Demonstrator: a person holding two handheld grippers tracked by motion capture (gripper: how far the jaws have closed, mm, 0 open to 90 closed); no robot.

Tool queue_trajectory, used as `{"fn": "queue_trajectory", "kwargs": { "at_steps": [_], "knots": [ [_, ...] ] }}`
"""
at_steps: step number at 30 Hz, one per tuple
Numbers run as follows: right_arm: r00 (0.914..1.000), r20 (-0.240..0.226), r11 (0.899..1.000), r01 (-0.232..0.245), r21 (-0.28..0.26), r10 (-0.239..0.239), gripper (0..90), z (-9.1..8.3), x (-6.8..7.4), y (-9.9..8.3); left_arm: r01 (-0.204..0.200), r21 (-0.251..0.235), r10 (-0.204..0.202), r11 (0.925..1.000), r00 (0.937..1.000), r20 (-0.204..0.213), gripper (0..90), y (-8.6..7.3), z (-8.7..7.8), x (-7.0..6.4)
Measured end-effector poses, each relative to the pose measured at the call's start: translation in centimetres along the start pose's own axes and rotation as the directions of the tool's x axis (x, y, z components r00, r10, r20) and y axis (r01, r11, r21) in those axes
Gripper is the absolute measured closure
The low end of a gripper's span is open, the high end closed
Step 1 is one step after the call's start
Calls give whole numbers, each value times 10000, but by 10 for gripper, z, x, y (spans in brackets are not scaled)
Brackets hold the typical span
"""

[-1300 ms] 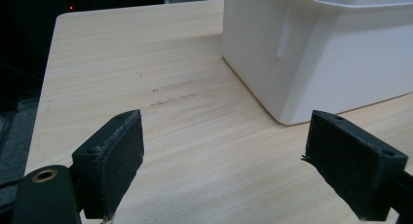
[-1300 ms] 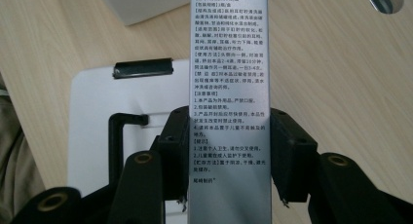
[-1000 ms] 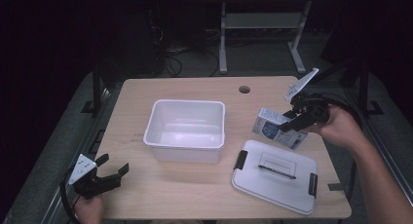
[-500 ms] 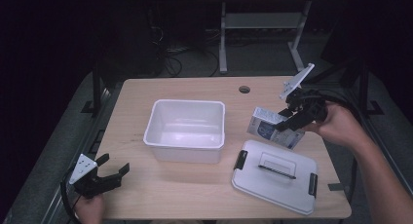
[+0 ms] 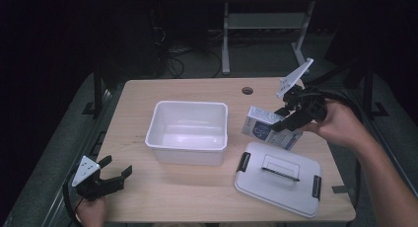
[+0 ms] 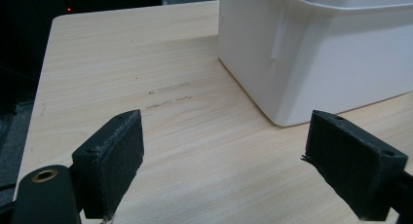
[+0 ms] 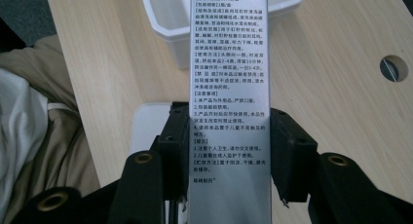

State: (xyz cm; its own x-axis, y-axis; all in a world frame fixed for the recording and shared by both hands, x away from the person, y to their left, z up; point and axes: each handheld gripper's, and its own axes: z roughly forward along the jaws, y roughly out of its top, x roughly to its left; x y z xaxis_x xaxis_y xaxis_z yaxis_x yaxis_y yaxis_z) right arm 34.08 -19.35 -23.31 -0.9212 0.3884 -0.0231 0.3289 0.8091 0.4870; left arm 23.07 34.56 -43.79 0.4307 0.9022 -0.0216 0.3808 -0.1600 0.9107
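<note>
At the lower left of the high view the left gripper (image 5: 114, 175) rests on the worktop (image 5: 197, 202), fingers (image 6: 114, 158) spread and empty, unmoved over the last second. At lower right the lid (image 5: 278, 184) lies flat. Above it, the right gripper (image 5: 286, 119) clamps the box (image 5: 268, 128), which has travelled from the right edge toward centre frame and now hangs tilted, just right of the bin (image 5: 188, 131). I judge the box is headed into the bin, with lidding to follow.
</note>
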Motion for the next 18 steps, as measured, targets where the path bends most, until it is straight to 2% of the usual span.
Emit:
{"fn": "queue_trajectory", "kwargs": {
  "at_steps": [18],
  "knots": [
    [9973, -145, 9974, 717, 24, -717, 554, -5, 16, 46, -52, -7, 52, 10000, 10000, -2, 133, 0, -1, 0]
  ]
}}
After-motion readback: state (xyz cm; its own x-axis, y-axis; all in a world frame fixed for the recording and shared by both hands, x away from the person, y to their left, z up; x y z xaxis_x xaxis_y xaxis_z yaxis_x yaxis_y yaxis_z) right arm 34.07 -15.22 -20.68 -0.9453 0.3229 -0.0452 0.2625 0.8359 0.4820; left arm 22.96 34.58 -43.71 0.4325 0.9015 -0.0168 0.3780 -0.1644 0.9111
